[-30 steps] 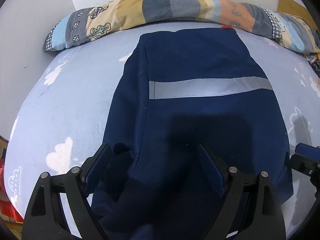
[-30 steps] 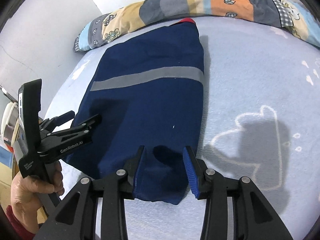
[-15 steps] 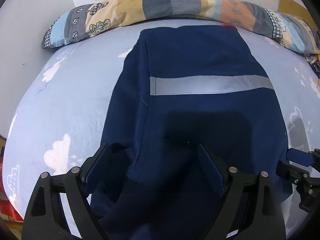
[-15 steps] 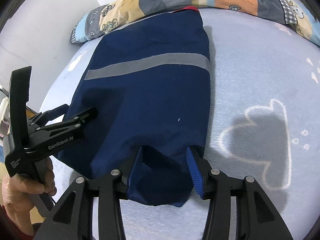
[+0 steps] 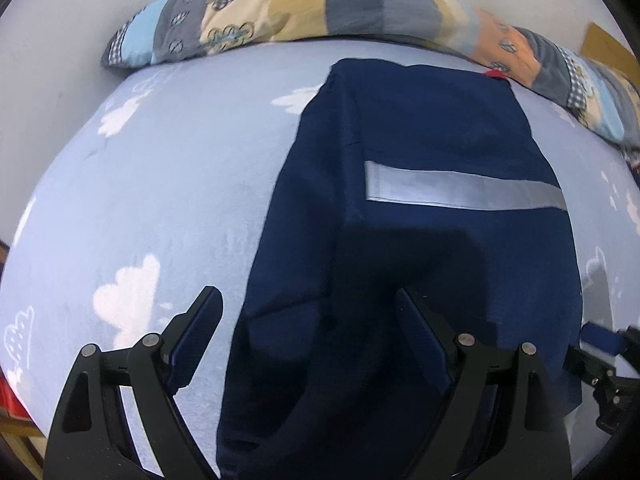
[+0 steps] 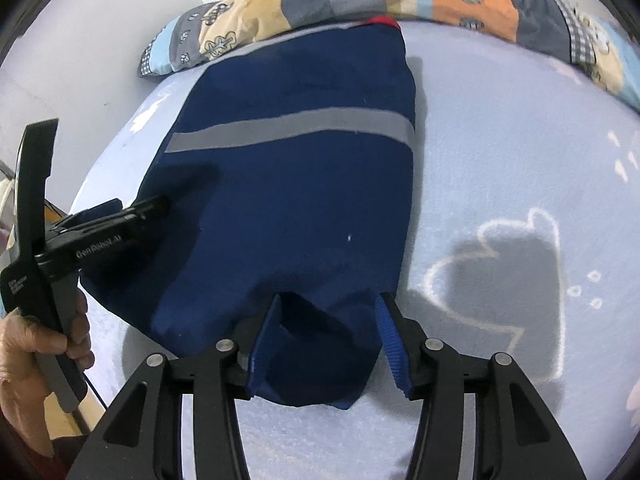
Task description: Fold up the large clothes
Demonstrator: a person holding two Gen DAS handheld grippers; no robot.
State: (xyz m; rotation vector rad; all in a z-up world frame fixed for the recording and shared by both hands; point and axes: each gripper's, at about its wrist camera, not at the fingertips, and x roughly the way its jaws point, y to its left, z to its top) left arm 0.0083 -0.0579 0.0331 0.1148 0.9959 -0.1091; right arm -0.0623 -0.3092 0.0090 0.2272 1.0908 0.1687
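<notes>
A navy blue garment [image 5: 420, 240] with a grey reflective stripe [image 5: 460, 190] lies lengthwise on the bed; it also shows in the right wrist view [image 6: 296, 200]. My left gripper [image 5: 308, 320] is open, its jaws straddling the garment's near left corner. It shows from the side in the right wrist view [image 6: 112, 220]. My right gripper [image 6: 328, 320] is open, its jaws on either side of the garment's near right corner. Its tip shows at the right edge of the left wrist view [image 5: 600, 338].
The bed has a light blue sheet [image 5: 160, 200] with white cloud prints. A long patchwork bolster [image 5: 360, 12] lies along the far edge against the white wall. The bed's left edge and a wooden frame [image 6: 60, 216] are near my left hand.
Both grippers have moved forward over the garment's near edge. The left wrist view has shifted left, so the garment sits further right in it. Both stay open.
</notes>
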